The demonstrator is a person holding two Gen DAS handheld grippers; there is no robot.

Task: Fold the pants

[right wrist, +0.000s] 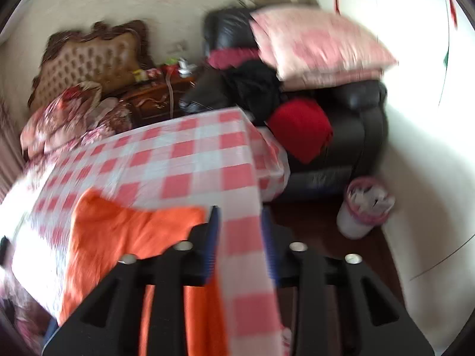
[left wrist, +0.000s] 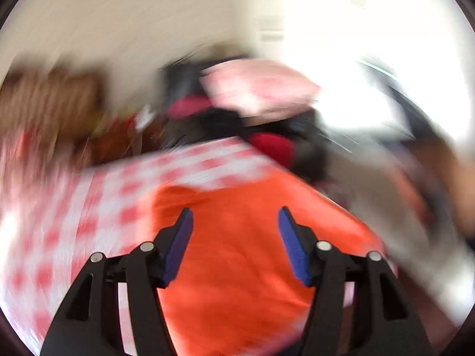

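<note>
Orange pants [left wrist: 237, 252]: flat on checked tablecloth [right wrist: 178, 160]. My left gripper [left wrist: 236, 222] and right gripper [right wrist: 239, 219] both spread, empty. Risk: pinching tablecloth along with fabric.

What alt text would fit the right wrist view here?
Right gripper open and empty above the edge of a table with a red-and-white checked cloth, orange pants spread just left of its fingers. Behind: a black armchair piled with pink pillows; the image is motion-blurred.
</note>
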